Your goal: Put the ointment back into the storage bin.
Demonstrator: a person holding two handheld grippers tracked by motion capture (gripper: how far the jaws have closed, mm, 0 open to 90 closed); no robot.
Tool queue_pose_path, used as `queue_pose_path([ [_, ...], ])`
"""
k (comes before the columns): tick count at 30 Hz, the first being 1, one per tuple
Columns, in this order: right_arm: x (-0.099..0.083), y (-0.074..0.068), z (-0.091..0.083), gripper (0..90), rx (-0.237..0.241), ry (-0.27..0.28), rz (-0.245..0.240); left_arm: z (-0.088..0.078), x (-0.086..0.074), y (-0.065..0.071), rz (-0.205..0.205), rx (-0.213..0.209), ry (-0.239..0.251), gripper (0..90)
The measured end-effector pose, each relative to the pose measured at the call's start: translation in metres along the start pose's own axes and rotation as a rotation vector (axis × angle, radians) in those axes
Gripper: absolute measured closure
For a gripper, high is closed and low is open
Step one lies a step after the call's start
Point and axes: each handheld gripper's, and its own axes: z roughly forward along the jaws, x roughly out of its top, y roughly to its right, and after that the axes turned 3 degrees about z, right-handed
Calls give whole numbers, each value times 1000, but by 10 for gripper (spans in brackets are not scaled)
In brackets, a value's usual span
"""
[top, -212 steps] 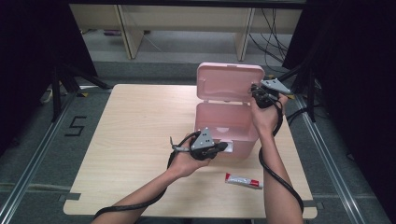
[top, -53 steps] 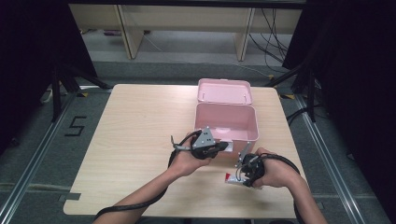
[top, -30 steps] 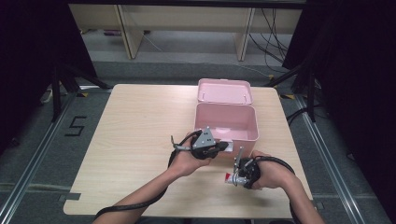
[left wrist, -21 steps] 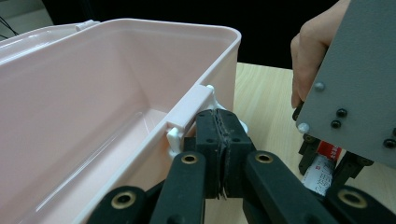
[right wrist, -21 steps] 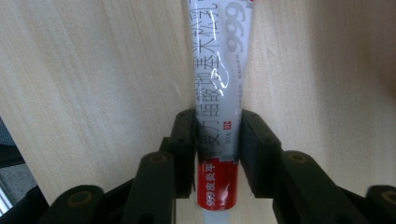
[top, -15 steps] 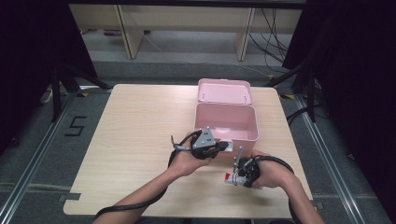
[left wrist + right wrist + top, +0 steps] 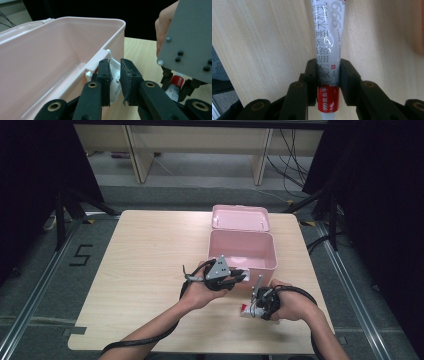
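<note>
Clamped the right gripper (image 7: 328, 82) on the ointment tube (image 7: 328, 47), flat on the table (image 7: 140, 270) just before the pink box (image 7: 242, 251). Had just been easing the left gripper (image 7: 115, 75) apart around the white latch (image 7: 113, 77), pads now off. Next, likely: lift, drop into the box.

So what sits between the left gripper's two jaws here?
In the left gripper view, the pink box's white front latch stands between the left gripper's jaws, which have just been opening.

Black jaws with brass-coloured pivots, grey screwed plates, black trailing cables.
</note>
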Motion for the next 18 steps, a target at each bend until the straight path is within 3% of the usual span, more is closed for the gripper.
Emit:
queue_pose_path([
  [6, 0, 0, -1, 713, 5, -5, -9, -2, 4, 2, 4, -4, 11, 771],
  [8, 0, -2, -2, 713, 6, -2, 15, -4, 5, 3, 11, -7, 10, 771],
  [9, 0, -1, -3, 713, 4, 1, -4, -4, 6, 4, 11, -12, 12, 771],
  [13, 0, -3, -7, 713, 10, 4, 11, -8, 9, 6, 26, -19, 9, 768],
  [17, 0, -2, -12, 713, -1, 18, -26, -14, 8, 7, 22, -15, 6, 760],
  [18, -1, -3, -13, 713, -2, 14, -13, -17, 7, 7, 21, -15, 1, 758],
])
